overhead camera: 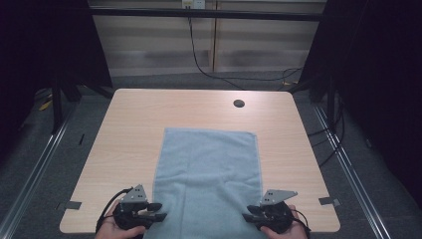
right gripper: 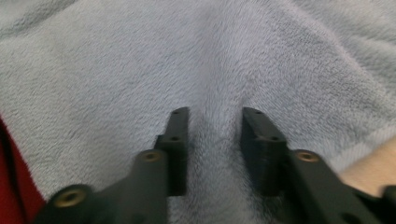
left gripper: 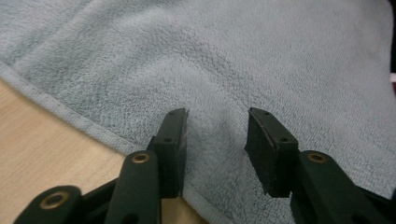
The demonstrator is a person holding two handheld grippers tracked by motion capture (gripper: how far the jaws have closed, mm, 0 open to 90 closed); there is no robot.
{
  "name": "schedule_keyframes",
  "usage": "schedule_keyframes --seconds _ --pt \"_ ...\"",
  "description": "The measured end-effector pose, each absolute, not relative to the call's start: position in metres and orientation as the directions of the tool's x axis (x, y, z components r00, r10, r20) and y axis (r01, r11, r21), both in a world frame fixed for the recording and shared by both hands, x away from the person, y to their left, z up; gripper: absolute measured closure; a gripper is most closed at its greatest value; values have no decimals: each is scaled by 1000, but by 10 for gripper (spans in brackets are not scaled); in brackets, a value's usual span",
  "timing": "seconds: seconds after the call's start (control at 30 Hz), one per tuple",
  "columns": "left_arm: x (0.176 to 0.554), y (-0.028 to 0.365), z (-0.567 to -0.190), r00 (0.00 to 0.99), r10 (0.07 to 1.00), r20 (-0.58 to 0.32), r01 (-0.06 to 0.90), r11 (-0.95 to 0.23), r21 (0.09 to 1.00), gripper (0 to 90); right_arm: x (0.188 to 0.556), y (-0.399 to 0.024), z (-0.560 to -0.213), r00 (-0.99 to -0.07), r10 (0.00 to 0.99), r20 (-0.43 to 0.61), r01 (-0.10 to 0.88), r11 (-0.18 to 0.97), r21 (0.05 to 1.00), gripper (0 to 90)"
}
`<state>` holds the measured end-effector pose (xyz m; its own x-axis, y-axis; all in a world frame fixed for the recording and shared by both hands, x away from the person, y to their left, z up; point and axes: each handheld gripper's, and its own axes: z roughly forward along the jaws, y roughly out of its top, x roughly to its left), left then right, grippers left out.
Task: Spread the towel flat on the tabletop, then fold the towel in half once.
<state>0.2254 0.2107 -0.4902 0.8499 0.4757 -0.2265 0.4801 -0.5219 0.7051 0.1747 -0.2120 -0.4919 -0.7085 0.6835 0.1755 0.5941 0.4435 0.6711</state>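
A light blue towel (overhead camera: 206, 174) lies flat on the wooden table (overhead camera: 149, 109), its near end reaching the front edge. My left gripper (overhead camera: 161, 211) sits at the towel's near left edge, jaws pointing inward over the cloth. My right gripper (overhead camera: 247, 214) mirrors it at the near right edge. In the left gripper view the left gripper (left gripper: 217, 126) is open above the towel (left gripper: 233, 60), just inside its hemmed edge. In the right gripper view the right gripper (right gripper: 215, 123) is open too, with a soft ridge of towel (right gripper: 163, 56) running between the jaws, untouched by the pads.
A round cable hole (overhead camera: 239, 103) sits near the table's far edge. Bare wood flanks the towel on both sides. Black cables (overhead camera: 199, 59) run over the floor beyond the table. A red surface (right gripper: 11, 186) shows at the lower left of the right gripper view.
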Motion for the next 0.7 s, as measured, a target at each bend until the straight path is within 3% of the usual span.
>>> schedule_keyframes --seconds 0.1,0.23,0.4,0.7 --pt "243 211 -482 842 492 -222 472 -472 745 550 187 -219 -484 -693 689 213 591 373 715 557" --pt "278 203 -477 811 536 -235 498 -421 758 535 215 -221 -473 -671 717 188 577 347 739 459" --pt "311 184 -479 794 560 -234 502 -387 773 510 255 -223 -461 -663 731 162 558 340 757 435" --pt "318 179 -501 785 583 -207 520 -441 732 511 326 -231 -464 -601 785 152 596 314 739 421"
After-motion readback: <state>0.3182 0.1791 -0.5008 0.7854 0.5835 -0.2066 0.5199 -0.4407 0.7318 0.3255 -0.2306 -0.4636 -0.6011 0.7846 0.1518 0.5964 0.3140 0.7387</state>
